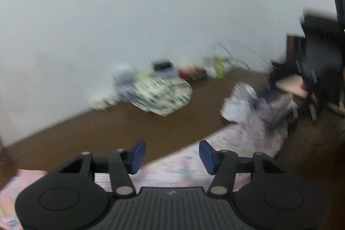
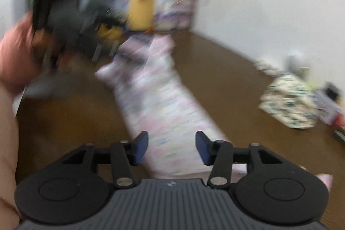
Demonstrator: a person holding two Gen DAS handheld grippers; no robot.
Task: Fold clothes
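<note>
A long pale pink printed garment (image 1: 243,139) lies stretched on the brown table (image 1: 107,122), bunched at its far end. My left gripper (image 1: 171,155) hangs above its near part, open, with nothing between the blue pads (image 1: 138,154). The right wrist view shows the same pink garment (image 2: 163,105) running away from my right gripper (image 2: 171,149), which is open and clear of the cloth. The other gripper (image 2: 71,21), dark and blurred, is at the upper left there with a hand (image 2: 15,57) beside it. Both views are motion-blurred.
A folded white garment with a dark green print (image 1: 163,96) (image 2: 289,105) lies farther back near the white wall. Small boxes and clutter (image 1: 189,72) line the wall. A yellow item (image 2: 141,8) and dark furniture stand beyond the table's far end.
</note>
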